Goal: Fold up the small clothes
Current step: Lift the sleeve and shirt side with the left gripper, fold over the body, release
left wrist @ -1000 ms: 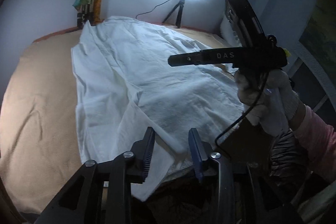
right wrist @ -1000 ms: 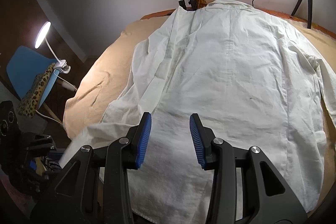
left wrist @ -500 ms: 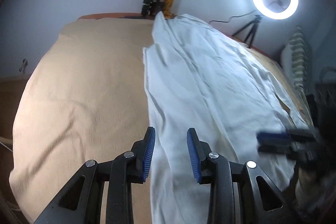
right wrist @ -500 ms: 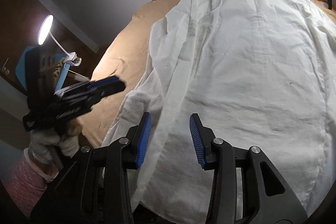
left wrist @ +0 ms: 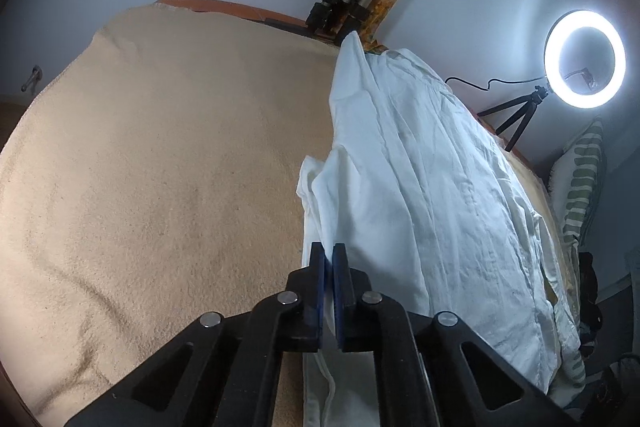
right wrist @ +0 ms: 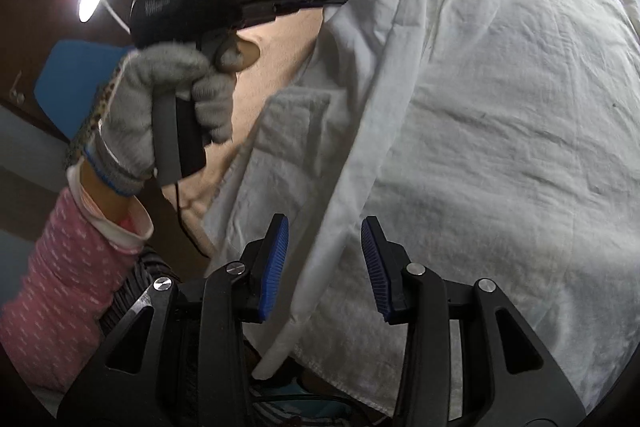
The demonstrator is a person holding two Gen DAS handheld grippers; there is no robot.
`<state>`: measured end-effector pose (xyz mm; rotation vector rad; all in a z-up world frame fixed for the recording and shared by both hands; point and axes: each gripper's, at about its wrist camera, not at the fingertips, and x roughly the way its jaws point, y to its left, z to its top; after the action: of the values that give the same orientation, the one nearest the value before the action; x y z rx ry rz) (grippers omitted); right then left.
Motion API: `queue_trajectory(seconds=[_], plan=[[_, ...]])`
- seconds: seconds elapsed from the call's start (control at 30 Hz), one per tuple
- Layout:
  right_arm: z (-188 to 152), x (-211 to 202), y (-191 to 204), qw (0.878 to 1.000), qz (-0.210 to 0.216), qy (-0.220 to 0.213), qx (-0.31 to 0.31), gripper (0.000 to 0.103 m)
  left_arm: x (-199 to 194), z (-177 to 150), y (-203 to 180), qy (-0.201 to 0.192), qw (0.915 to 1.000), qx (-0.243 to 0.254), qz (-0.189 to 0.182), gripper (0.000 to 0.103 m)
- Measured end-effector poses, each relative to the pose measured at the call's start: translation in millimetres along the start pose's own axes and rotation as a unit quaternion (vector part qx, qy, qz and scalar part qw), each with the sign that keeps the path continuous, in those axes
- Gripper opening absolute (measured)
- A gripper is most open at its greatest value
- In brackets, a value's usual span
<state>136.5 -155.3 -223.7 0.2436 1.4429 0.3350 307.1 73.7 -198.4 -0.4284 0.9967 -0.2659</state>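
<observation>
The white cotton button shirt (left wrist: pixel 432 195) lies spread on the beige cloth-covered tabletop (left wrist: pixel 160 167); the left gripper (left wrist: pixel 328 267) has its fingers clamped on the shirt's left side edge; the right gripper (right wrist: pixel 324 263) hovers with fingers apart above a crease; step in hand: first lengthwise fold; next move calls for carrying the pinched edge toward the centre

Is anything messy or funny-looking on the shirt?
Yes. The shirt is rumpled along its left edge, where the left gripper pinches it and the cloth bunches into folds. Faint dark smudges show on the fabric. No tear is visible.
</observation>
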Motion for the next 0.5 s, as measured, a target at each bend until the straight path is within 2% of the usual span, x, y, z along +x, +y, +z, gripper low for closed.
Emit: queue_trajectory(seconds=[0.03,0.07,0.1,0.2,0.33,0.4,0.5], plan=[[0,3,0,1.000,-0.005,0.003,-0.002,0.035,0,2,1,-0.001,1.0000,-0.003,-0.004,0.000],[-1,7,-2,1.000,-0.005,0.008,0.000,0.016,1,4,0,-0.004,1.0000,-0.002,-0.003,0.000],[-2,10,-5,1.000,0.000,0.014,0.008,0.009,0,5,0,-0.005,1.0000,0.002,0.001,0.000],[2,8,-19,0.998,0.052,0.004,0.047,0.006,-7,11,-4,-0.019,0.9997,0.011,0.010,0.000],[15,-2,-36,0.989,0.104,-0.046,0.093,0.005,-14,28,-4,-0.055,0.9977,0.012,0.039,0.000],[20,-1,-44,0.985,0.111,-0.055,0.119,0.005,-13,35,0,-0.063,0.9972,0.004,0.039,0.000],[19,11,-52,0.983,0.102,-0.041,0.147,0.005,-3,37,0,-0.046,0.9983,0.012,0.034,0.002]])
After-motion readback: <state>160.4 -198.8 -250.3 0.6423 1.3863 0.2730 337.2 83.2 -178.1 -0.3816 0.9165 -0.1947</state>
